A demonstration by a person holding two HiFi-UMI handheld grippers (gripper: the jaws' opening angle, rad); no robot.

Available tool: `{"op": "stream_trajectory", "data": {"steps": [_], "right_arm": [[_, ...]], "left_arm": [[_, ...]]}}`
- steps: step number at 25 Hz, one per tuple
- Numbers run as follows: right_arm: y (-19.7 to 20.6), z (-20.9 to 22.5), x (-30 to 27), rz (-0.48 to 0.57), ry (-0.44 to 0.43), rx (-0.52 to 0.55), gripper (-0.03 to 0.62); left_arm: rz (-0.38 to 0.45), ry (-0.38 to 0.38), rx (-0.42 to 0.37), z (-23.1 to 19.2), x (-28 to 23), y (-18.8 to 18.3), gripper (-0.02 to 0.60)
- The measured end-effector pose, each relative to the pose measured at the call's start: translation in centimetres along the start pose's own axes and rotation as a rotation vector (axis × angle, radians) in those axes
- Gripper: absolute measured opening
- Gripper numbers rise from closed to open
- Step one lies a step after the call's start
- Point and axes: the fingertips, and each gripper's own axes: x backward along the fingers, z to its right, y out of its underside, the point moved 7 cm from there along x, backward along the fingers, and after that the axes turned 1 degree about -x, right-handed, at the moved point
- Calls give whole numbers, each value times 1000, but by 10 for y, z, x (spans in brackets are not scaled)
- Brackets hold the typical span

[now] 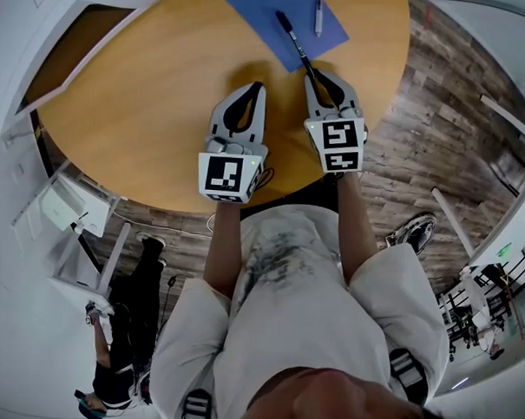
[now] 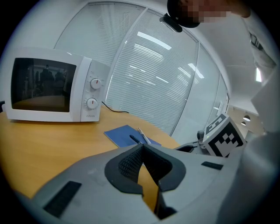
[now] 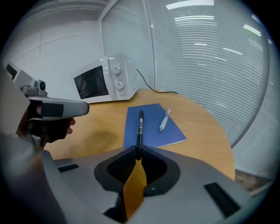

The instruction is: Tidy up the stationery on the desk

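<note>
A black pen (image 1: 295,44) (image 3: 140,129) sticks forward out of my right gripper (image 1: 323,77) (image 3: 138,153), which is shut on its near end; the pen's far end reaches over a blue notebook (image 1: 269,22) (image 3: 151,124). A white pen (image 1: 319,11) (image 3: 164,119) lies on that notebook. My left gripper (image 1: 256,89) (image 2: 142,146) hovers over the round wooden desk (image 1: 145,104) beside the right one, shut with nothing between its fingers. In the left gripper view the blue notebook (image 2: 122,134) and both pens lie ahead of the jaws.
A white microwave (image 2: 52,89) (image 3: 105,78) stands on the desk at its far side. Window blinds (image 3: 210,57) run behind the desk. The desk's near rim (image 1: 245,203) is at the person's waist. White furniture (image 1: 63,209) stands on the floor at the left.
</note>
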Motion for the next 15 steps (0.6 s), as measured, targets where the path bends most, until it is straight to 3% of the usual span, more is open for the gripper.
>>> {"op": "stream_trajectory", "data": {"steps": [15], "right_arm": [[25, -69, 3, -36, -24, -24, 95]], "left_arm": [[1, -48, 32, -16, 53, 30, 9]]}}
